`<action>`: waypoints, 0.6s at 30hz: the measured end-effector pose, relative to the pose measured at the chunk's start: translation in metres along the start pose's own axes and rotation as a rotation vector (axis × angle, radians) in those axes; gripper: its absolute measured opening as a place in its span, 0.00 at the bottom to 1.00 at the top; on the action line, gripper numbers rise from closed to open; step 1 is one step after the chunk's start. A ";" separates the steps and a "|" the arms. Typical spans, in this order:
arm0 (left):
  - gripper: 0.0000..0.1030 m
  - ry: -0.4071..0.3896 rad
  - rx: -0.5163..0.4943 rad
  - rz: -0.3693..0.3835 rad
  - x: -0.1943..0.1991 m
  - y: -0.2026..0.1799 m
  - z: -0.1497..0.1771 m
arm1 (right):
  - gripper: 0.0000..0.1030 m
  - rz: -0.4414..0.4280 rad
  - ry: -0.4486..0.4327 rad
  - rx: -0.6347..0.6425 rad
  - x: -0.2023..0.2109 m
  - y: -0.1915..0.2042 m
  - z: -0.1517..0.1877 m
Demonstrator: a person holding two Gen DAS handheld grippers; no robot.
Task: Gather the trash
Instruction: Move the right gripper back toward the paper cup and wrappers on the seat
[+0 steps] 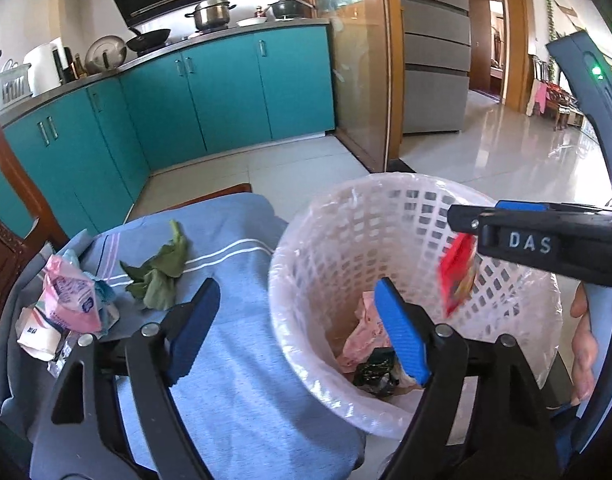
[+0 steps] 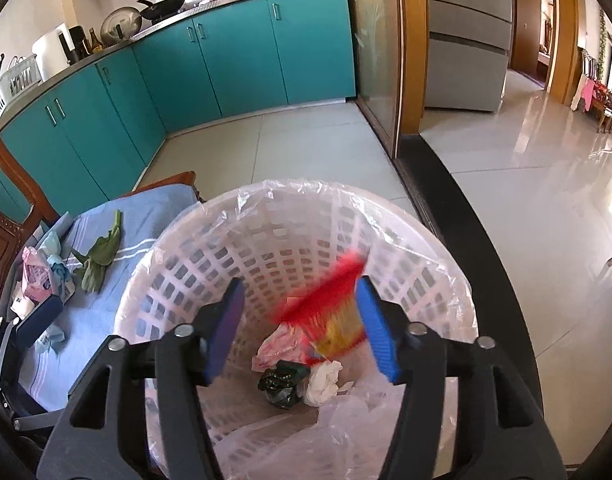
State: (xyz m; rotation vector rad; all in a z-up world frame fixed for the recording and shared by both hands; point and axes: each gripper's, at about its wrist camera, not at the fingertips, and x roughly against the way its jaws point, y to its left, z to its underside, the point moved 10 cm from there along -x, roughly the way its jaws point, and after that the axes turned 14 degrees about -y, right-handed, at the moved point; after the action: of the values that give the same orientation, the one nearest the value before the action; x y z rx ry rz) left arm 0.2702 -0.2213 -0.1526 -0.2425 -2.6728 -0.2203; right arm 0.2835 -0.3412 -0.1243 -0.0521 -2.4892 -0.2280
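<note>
Teal kitchen cabinets (image 1: 226, 88) and pale floor tiles (image 2: 306, 140) lie behind a blue striped cloth (image 1: 234, 360) and a white lattice wastebasket (image 1: 318, 248) lined with clear plastic.

At the right gripper (image 2: 302, 324), the blue-padded fingers (image 2: 376, 328) stand apart above the basket's mouth. A red and yellow wrapper (image 2: 334, 312), motion-blurred, sits in the gap close against the right-hand pad; it looks loose rather than pinched, though the blur keeps me from being sure. From the left wrist view the same gripper reaches in from the right edge, the wrapper hanging just under its tip, with part of a hand (image 1: 584, 340) visible behind it.

At the left gripper (image 1: 302, 332), the fingers (image 1: 402, 336) are spread wide with nothing between them; one is over the cloth and the other is over the basket's near rim.

Down in the basket lie a pink crumpled bag (image 2: 282, 344), a dark crumpled wrapper (image 2: 284, 380) and a white tissue (image 2: 324, 380).

On the cloth, left of the basket, rest wilted green leaves (image 1: 158, 276) and, further left, a pile of pink and white packaging (image 1: 66, 304). Pots and pans (image 1: 212, 12) sit on the counter (image 1: 106, 72) above the cabinets.
</note>
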 end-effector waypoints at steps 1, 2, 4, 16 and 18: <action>0.78 0.001 0.002 -0.005 0.000 0.003 0.001 | 0.57 -0.003 0.000 -0.002 0.000 0.001 0.000; 0.78 0.002 0.003 -0.010 0.001 0.004 0.002 | 0.57 -0.003 0.001 -0.001 -0.001 0.002 0.000; 0.78 0.004 0.005 -0.019 0.001 0.008 0.003 | 0.57 0.000 0.003 0.004 -0.003 0.004 0.000; 0.81 0.010 0.009 -0.075 0.005 0.032 0.009 | 0.61 -0.027 0.004 0.000 -0.011 0.028 -0.004; 0.83 0.010 0.001 -0.095 0.008 0.040 0.012 | 0.61 -0.038 0.005 0.009 -0.012 0.036 -0.005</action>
State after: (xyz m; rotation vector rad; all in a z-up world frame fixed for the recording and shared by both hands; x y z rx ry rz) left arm 0.2668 -0.1790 -0.1553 -0.1138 -2.6772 -0.2488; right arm 0.2994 -0.3061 -0.1226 -0.0009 -2.4880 -0.2332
